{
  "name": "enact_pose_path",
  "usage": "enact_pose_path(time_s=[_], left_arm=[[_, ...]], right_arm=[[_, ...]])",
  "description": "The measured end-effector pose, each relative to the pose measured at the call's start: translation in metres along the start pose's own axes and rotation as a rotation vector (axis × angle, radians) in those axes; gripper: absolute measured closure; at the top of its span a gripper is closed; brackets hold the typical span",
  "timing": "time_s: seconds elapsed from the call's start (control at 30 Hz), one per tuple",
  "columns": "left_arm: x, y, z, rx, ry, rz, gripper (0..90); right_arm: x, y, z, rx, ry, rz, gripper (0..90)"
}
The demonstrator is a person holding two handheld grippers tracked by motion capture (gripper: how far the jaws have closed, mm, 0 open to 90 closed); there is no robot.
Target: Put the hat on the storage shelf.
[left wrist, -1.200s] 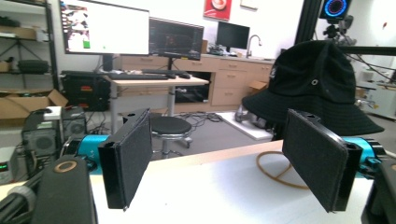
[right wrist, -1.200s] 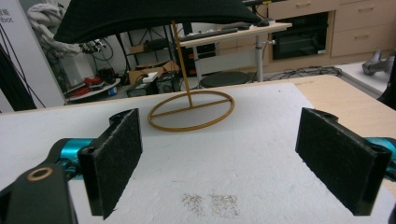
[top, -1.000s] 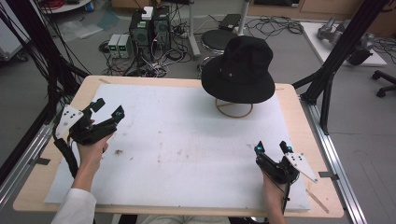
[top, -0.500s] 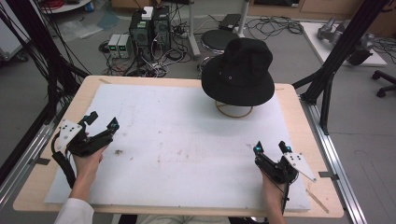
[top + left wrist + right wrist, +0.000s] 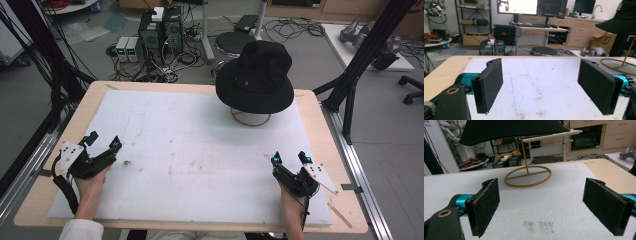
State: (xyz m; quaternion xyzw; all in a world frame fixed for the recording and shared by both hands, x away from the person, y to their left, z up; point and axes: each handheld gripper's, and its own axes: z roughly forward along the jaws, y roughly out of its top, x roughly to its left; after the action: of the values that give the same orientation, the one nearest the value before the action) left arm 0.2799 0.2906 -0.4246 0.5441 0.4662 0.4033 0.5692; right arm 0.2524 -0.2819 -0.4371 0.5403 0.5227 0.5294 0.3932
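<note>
On stand (image 5: 250,118) — blk hat (image 5: 256,77)

A wooden table (image 5: 320,120) is seen covered almost to its edges by a white foam sheet (image 5: 200,140), which is marked with faint brown stains near its middle. Beyond the far edge of the table, two black computer towers (image 5: 160,27), a pair of small grey boxes (image 5: 127,48), a round black stool (image 5: 236,42) and loose cables (image 5: 295,27) are found on the floor, and a black frame strut (image 5: 360,65) is set slanting at the table's right side. Farther behind the table, a lit monitor (image 5: 517,6), a cardboard box (image 5: 471,38) and wooden cabinets (image 5: 579,35) are seen.
</note>
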Motion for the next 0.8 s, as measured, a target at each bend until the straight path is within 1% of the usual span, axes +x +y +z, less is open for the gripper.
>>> enact_pose_path(time_s=[0.2,0.27,0.4,0.47,0.53,0.63,0.8], left_arm=[[0.004,-0.001,-0.006,-0.009,0.013,-0.014,20.6],[0.005,-0.003,-0.007,-0.002,0.013,-0.014,20.6],[0.005,-0.002,-0.009,-0.009,0.013,-0.012,20.6],[0.005,-0.003,-0.009,-0.007,0.014,-0.013,20.7],[0.006,-0.003,-0.009,-0.005,0.017,-0.012,20.6],[0.007,-0.003,-0.011,-0.006,0.020,-0.024,20.8],[0.007,-0.004,-0.012,-0.005,0.014,-0.029,21.0]], right_arm=[[0.000,0.000,0.000,0.004,0.001,0.001,13.2],[0.000,0.000,0.000,0.003,0.002,-0.001,13.2],[0.000,-0.001,0.000,0.003,0.004,-0.004,13.2],[0.001,-0.001,0.000,0.008,0.008,0.007,13.2],[0.001,-0.001,0.000,0.011,0.010,0.006,13.2],[0.001,-0.001,0.000,0.011,0.012,0.004,13.2],[0.002,-0.001,-0.001,0.012,0.016,0.003,13.2]])
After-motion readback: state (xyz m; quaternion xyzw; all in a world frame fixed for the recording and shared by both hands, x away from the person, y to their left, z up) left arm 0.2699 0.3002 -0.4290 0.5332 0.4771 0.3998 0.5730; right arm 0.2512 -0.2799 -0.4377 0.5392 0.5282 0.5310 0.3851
